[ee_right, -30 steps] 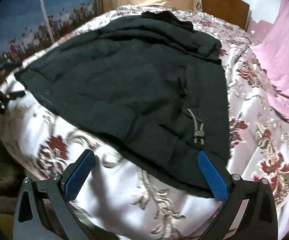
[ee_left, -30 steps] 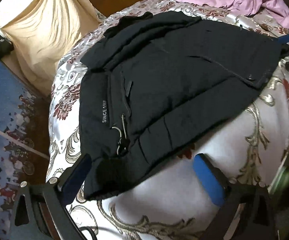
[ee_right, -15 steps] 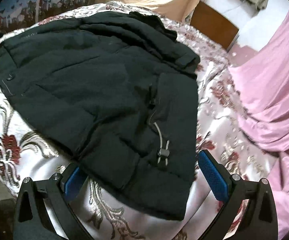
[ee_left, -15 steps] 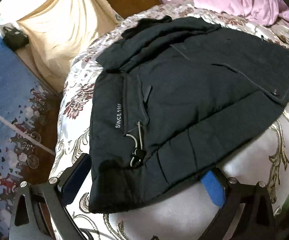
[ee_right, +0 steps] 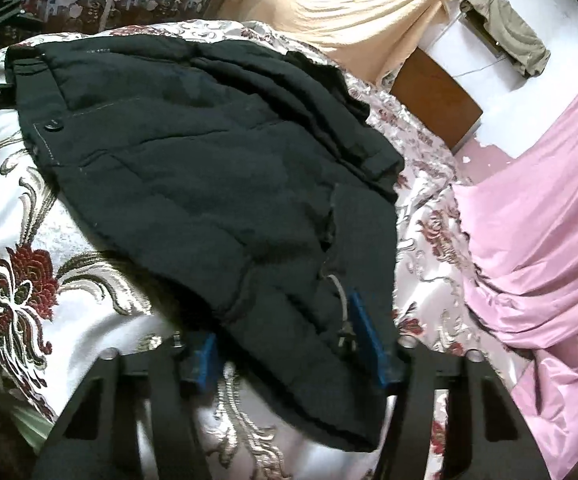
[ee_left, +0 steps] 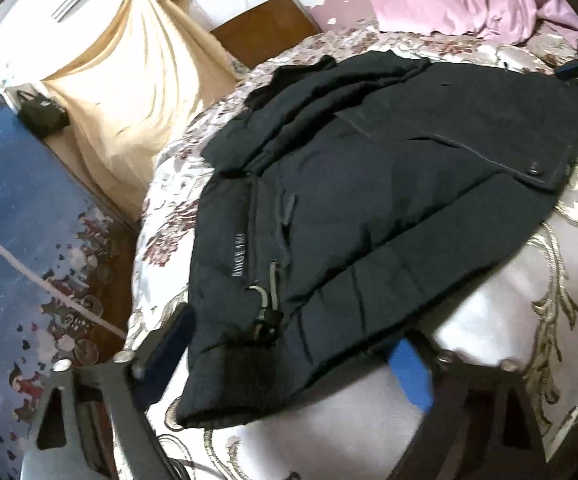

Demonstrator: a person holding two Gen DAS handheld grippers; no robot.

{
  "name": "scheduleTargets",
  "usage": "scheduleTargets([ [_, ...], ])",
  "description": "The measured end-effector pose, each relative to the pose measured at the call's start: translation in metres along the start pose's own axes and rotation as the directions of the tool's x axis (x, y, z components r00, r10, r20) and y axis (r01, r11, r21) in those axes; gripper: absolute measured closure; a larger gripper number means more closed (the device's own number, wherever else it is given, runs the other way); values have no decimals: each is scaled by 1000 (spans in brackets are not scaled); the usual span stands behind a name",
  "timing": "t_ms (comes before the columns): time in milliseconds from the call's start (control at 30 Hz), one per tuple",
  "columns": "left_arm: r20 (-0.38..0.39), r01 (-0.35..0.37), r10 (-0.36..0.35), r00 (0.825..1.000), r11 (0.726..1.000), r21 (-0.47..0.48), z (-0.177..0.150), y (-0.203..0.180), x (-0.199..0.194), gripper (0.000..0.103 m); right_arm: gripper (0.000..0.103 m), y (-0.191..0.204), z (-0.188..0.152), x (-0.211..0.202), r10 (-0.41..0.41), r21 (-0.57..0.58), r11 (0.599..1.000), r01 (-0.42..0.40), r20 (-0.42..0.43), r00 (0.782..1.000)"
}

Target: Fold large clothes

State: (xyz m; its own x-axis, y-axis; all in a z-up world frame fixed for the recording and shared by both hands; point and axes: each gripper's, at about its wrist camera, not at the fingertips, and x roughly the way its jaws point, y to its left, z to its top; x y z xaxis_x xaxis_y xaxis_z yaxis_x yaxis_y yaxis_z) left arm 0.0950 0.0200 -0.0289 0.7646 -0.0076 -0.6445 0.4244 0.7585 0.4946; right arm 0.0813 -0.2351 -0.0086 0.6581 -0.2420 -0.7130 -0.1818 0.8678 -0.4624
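A floral satin bedspread (ee_left: 489, 360) covers the bed, and on it lies the dark padded jacket (ee_left: 369, 208), spread flat with its hem nearest both cameras and its collar at the far end. It looks bulky and soft, likely springy with its quilted filling, and the slick satin beneath may let it slide when pulled; the thick hem corners seem the soundest places to take hold. To the far right a pink sheet (ee_right: 529, 220) is bunched beside the jacket, and a cream drape (ee_left: 129, 92) hangs off the far left edge; neither overlaps the jacket. The left gripper (ee_left: 289, 356) straddles the near left hem corner, jaws spread with the fabric between them, not pinched. The right gripper (ee_right: 289, 344) brackets the opposite hem corner, narrower but apparently not clamped. A drawcord toggle (ee_left: 265, 320) by the left hem could snag a finger.
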Motion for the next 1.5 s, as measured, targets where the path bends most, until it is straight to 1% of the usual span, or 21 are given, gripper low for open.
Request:
scheduleTargets([
  [33, -5, 18, -18, 1000, 1000, 0, 1, 0, 0, 28, 62, -4, 0, 2, 27, 42, 999, -27, -4, 1000],
  [67, -8, 29, -29, 1000, 1000, -2, 1, 0, 1, 35, 64, -12, -1, 3, 72, 114, 991, -71, -2, 997],
  [100, -14, 45, -45, 999, 999, -10, 2, 0, 2, 38, 67, -17, -3, 6, 98, 158, 983, -97, 0, 995],
  [133, -20, 59, -60, 998, 998, -22, 3, 2, 3, 46, 69, -25, -4, 8, 143, 222, 965, -140, 4, 990],
  [167, -23, 72, -73, 997, 997, -34, 4, 2, 4, 54, 71, -29, -6, 10, 168, 255, 953, -165, 8, 986],
  [200, -22, 75, -76, 997, 996, -46, 4, 3, 4, 58, 73, -30, -9, 11, 181, 275, 945, -178, 13, 983],
  [267, -1, 62, -62, 998, 996, -70, 7, 4, 2, 73, 77, -32, -12, 12, 197, 302, 933, -197, 30, 980],
  [333, 32, 81, -78, 996, 992, -98, 9, 4, -3, 86, 80, -34, -17, 11, 214, 346, 912, -221, 58, 975],
  [400, 58, 70, -62, 996, 987, -146, 10, 4, -7, 87, 83, -43, -22, 10, 235, 425, 869, -255, 100, 967],
  [433, 68, 67, -57, 996, 984, -165, 10, 5, -8, 88, 85, -49, -27, 9, 246, 477, 833, -279, 132, 960],
  [500, 75, 69, -55, 996, 976, -205, 8, 6, -12, 89, 87, -54, -32, 7, 254, 528, 793, -303, 165, 953],
  [533, 79, 75, -59, 995, 972, -222, 7, 8, -14, 90, 88, -54, -34, 6, 247, 536, 788, -302, 173, 953],
  [733, 100, 59, -39, 994, 975, -216, 5, 9, -29, 93, 92, -50, -38, -8, 206, 525, 801, -289, 213, 955],
  [833, 104, 63, -40, 994, 971, -230, 3, 11, -45, 93, 92, -52, -43, -23, 202, 532, 793, -297, 231, 952],
  [900, 121, 67, -38, 992, 967, -245, -1, 13, -63, 94, 93, -52, -50, -41, 200, 534, 790, -302, 242, 950],
  [1000, 140, 73, -37, 989, 961, -266, -6, 15, -82, 94, 93, -51, -56, -63, 185, 517, 803, -296, 255, 949],
  [1133, 141, 93, -49, 989, 942, -322, -4, 23, -87, 94, 93, -54, -54, -72, 177, 505, 812, -293, 265, 948],
  [1200, 149, 100, -50, 988, 932, -350, 5, 29, -86, 94, 93, -61, -47, -71, 179, 509, 806, -303, 280, 943],
  [1333, 174, 102, -38, 984, 921, -376, 30, 43, -85, 94, 94, -76, -26, -73, 161, 512, 800, -314, 321, 933],
  [1400, 188, 104, -31, 982, 914, -392, 50, 54, -84, 95, 94, -82, -12, -73, 140, 510, 802, -311, 345, 928],
  [1500, 216, 99, -11, 976, 910, -402, 80, 70, -78, 95, 94, -100, 11, -67, 103, 512, 800, -313, 396, 912],
])
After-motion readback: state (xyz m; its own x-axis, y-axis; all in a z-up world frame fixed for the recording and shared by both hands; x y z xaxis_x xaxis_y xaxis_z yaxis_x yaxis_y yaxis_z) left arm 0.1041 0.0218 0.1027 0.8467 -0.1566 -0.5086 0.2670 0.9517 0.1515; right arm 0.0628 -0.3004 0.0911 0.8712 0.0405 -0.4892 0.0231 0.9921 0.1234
